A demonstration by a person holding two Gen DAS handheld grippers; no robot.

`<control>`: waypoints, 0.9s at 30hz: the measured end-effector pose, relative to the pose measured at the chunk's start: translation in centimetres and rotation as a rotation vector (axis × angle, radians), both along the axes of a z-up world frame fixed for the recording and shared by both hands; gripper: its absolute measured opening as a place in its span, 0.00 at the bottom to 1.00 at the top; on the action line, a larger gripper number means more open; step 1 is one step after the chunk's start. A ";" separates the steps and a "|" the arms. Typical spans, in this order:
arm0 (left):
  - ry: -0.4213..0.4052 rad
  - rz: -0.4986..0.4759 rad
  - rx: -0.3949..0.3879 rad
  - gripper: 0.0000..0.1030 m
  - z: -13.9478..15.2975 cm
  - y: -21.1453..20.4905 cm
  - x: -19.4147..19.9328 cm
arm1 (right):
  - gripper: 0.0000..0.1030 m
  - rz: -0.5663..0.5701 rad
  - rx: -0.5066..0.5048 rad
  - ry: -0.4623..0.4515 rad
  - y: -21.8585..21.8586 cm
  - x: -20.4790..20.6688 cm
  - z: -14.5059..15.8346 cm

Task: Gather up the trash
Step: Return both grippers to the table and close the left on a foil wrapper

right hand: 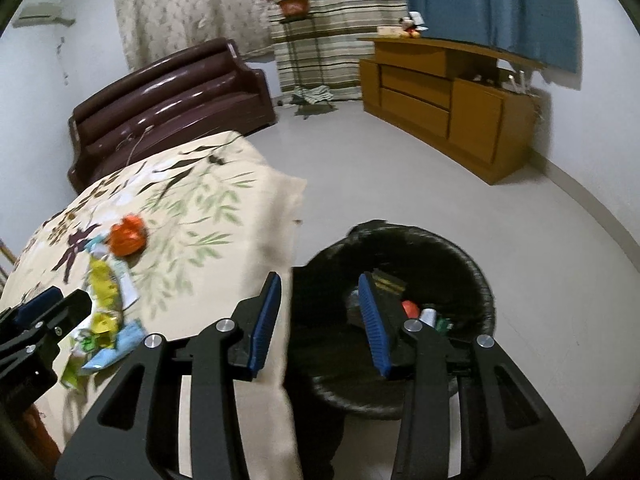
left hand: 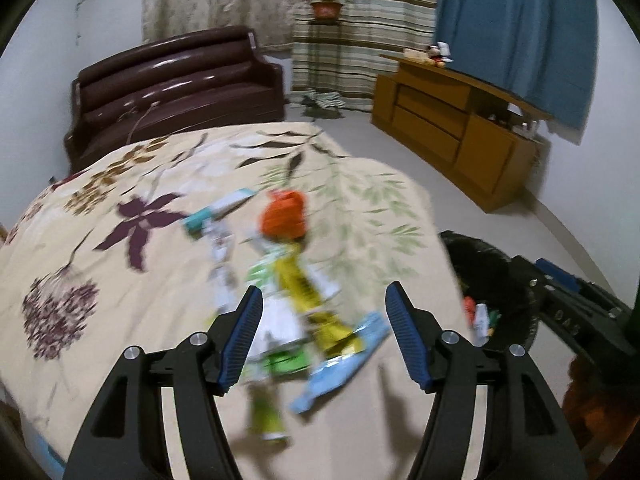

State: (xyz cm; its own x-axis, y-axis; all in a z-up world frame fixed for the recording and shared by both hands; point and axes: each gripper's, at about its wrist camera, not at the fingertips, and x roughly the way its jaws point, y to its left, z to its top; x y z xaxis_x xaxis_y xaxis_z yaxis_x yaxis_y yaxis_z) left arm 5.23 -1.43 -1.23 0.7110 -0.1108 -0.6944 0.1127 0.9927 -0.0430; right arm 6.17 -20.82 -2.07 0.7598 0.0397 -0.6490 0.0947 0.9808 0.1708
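Observation:
A pile of wrappers lies on the floral bedspread [left hand: 100, 208]: an orange crumpled wrapper [left hand: 282, 214], a yellow wrapper [left hand: 310, 296], a light blue packet [left hand: 344, 364], a green one [left hand: 266, 412] and a teal-white one [left hand: 218, 212]. My left gripper [left hand: 324, 320] is open and empty just above the pile. My right gripper [right hand: 320, 312] is open and empty over the near rim of the black trash bin [right hand: 472, 280], which holds several pieces of trash [right hand: 424, 314]. The pile also shows in the right wrist view [right hand: 104, 312], with the left gripper [right hand: 44, 316] beside it.
The bin [left hand: 516, 300] stands on the floor right beside the bed's edge [right hand: 288, 240]. A dark brown sofa [left hand: 180, 88] is behind the bed. A wooden cabinet [left hand: 452, 128] stands along the right wall. Curtains [left hand: 360, 32] and a plant stand [left hand: 326, 8] are at the back.

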 end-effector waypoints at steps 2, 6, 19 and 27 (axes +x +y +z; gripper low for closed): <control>0.011 0.029 -0.004 0.61 -0.3 1.5 -0.5 | 0.38 0.021 -0.006 -0.001 1.2 -0.3 0.3; 0.029 0.056 -0.008 0.61 -1.0 3.3 -1.3 | 0.38 0.061 -0.022 0.000 3.4 -0.8 0.5; 0.106 0.080 -0.038 0.57 -4.1 5.6 -1.8 | 0.38 0.105 -0.067 0.010 6.9 -2.8 0.8; 0.098 0.006 -0.077 0.18 -4.0 5.7 -2.2 | 0.38 0.119 -0.076 0.015 7.9 -3.1 0.7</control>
State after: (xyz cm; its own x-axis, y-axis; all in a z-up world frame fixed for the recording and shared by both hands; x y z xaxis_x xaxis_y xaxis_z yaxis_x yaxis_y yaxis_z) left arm 3.00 4.28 -5.24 0.6410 -0.1623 -0.7502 0.0979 0.9867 -0.1298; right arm 3.12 -12.94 -1.39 0.7428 0.0789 -0.6648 -0.0206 0.9953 0.0951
